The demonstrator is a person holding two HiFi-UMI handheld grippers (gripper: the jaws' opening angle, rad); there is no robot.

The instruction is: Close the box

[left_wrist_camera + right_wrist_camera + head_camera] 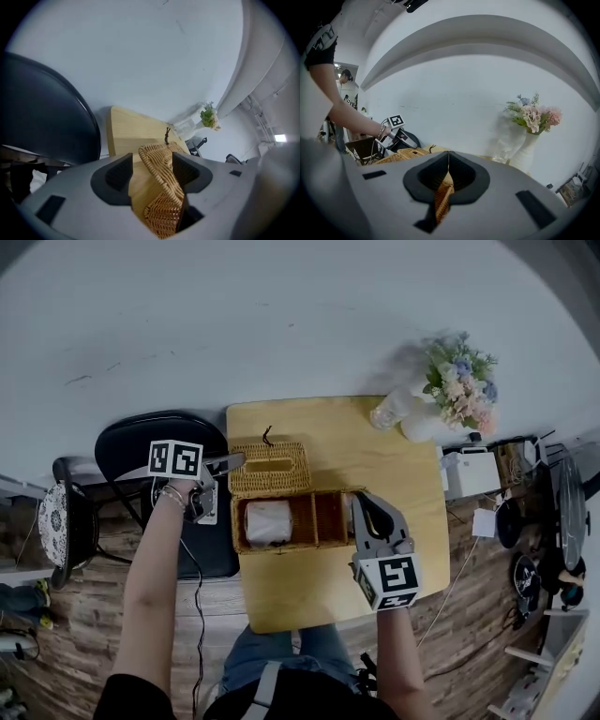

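- We see the box (291, 546), a wicker one, on the worktop (309, 601). Its left end is at the worktop's left edge, about midway between the far and near edges.
- Its long axis runs left to right, parallel to the near edge, and its open top faces up. A white roll (268, 521) fills the left compartment, and the right one looks empty to us.
- The lid (270, 468) is thrown back flat on the far side of the box. It lies along the same left-to-right axis, with its hinge along the box's far wall. Its dark cord loop (268, 435) points toward the far edge.
- The left hand-held gripper (234, 462) reaches in from the left edge. Its jaws are spread around the lid's left end (161, 187), with the wicker against one jaw and a gap at the other. We read it as released, set there to take that edge and swing the lid over.
- The right hand-held gripper (359, 505) is at the box's right end, clenched on the wicker wall (442, 199). We judge it is pinning the box so it cannot slide while the lid turns.
- The closing itself is not yet done. The lid has to turn a half circle toward the near edge.
- A vase of flowers (457, 395) stands at the far right corner, well apart from the box.
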